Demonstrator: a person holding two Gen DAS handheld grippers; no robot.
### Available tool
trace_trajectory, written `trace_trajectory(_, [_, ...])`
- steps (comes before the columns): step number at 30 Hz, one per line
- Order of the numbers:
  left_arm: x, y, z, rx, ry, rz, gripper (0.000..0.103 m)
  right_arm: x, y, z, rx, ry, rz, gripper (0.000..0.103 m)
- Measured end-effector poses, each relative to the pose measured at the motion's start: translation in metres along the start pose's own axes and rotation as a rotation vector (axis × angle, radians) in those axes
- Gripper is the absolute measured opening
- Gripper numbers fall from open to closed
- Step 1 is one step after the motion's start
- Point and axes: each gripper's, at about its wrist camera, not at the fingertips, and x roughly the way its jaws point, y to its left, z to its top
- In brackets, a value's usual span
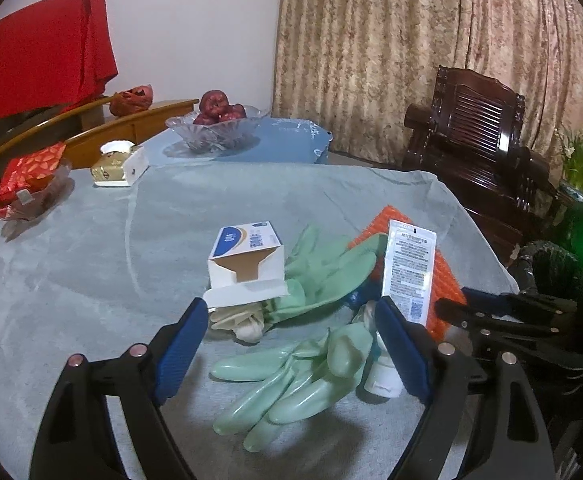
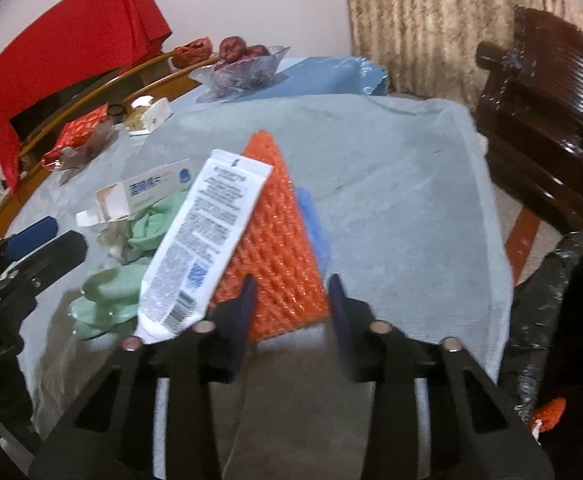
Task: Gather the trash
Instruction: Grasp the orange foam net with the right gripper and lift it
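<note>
A trash pile lies on the grey-clothed table (image 1: 91,272): green rubber gloves (image 1: 291,376), an open white and blue carton (image 1: 247,260), a white tube (image 1: 409,270) and an orange foam net (image 1: 443,280). My left gripper (image 1: 291,348) is open above the near glove, its fingers either side of it. My right gripper (image 2: 291,300) is open around the near corner of the orange foam net (image 2: 279,248), not closed on it. The white tube (image 2: 203,240) leans on the net beside its left finger. The gloves (image 2: 107,292) and carton (image 2: 139,196) lie to the left.
A glass fruit bowl (image 1: 219,128), a tissue box (image 1: 119,164) and a red wrapper dish (image 1: 27,184) stand at the table's far side. A dark wooden chair (image 1: 479,148) stands right of the table. A black bag (image 2: 551,320) hangs at the table's right edge.
</note>
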Motion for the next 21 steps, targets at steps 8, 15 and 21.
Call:
trace_trajectory(8, [0.001,-0.013,0.002,0.018,0.004,-0.034,0.082,-0.02,0.001,-0.002,0.005,-0.039,0.004,0.01])
trace_trajectory(15, [0.009,-0.028,-0.006,0.043,0.033,-0.07,0.081,-0.041,-0.012,-0.002,0.039,-0.078,-0.064,0.01])
trace_trajectory(21, [0.014,-0.043,-0.014,0.07,0.055,-0.095,0.081,-0.057,-0.025,-0.005,0.065,-0.095,-0.118,0.01])
